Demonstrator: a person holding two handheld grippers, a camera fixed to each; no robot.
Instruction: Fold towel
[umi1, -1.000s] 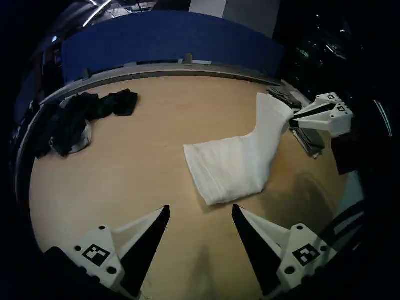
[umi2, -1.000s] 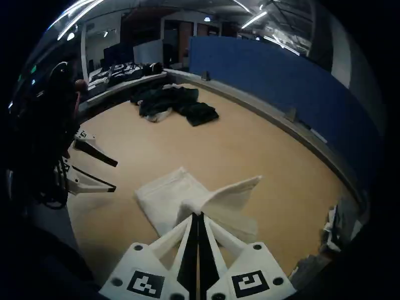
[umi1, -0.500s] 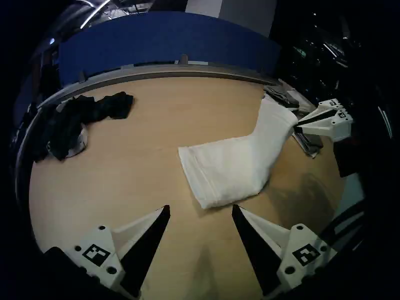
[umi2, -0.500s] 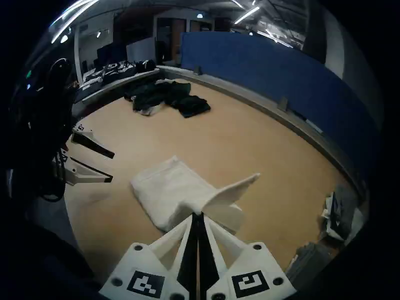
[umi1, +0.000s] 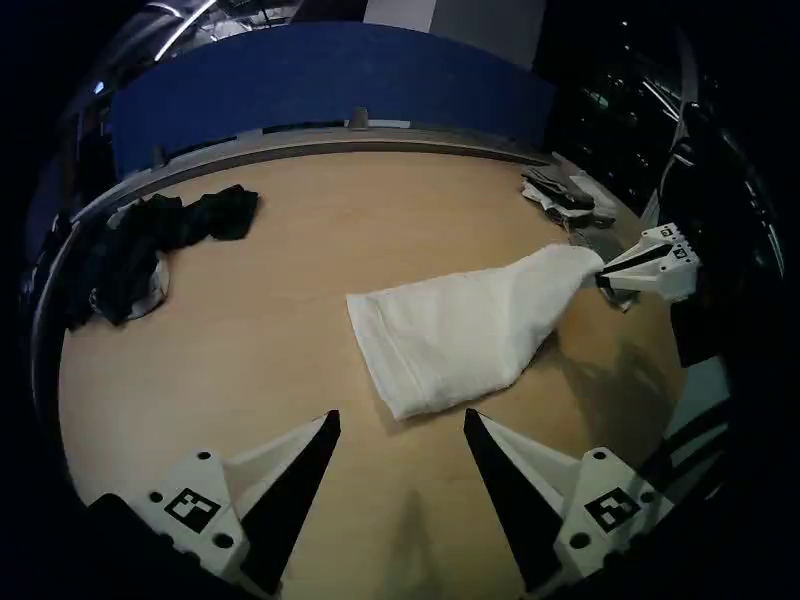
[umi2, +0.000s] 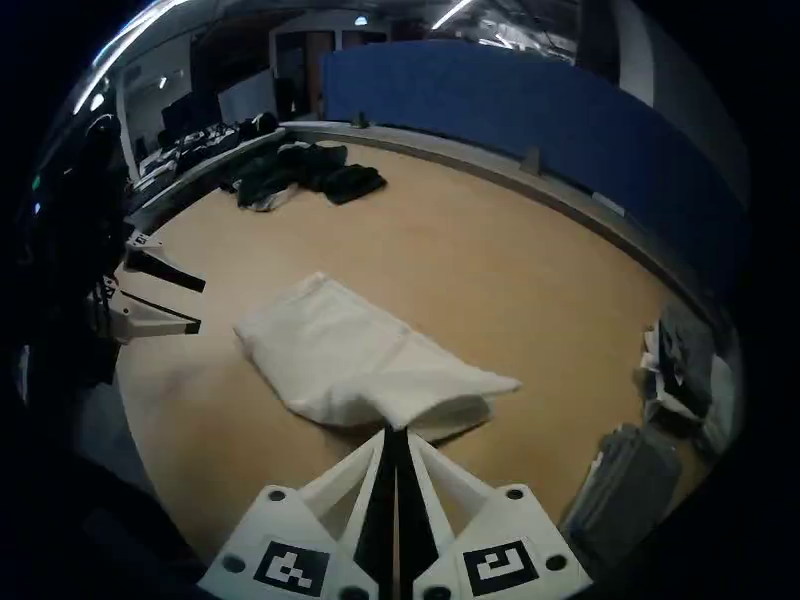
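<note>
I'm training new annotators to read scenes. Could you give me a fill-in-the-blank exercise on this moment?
The towel is coloured ___.
The right hand-held gripper is ___ on its corner.
The left hand-held gripper is ___.
The partition is coloured ___.
Missing: white, shut, open, blue.

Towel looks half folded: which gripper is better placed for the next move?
Right, probably: the right gripper is shut on the towel at its raised end and can carry it over; the left gripper hangs open, short of the towel.
</note>
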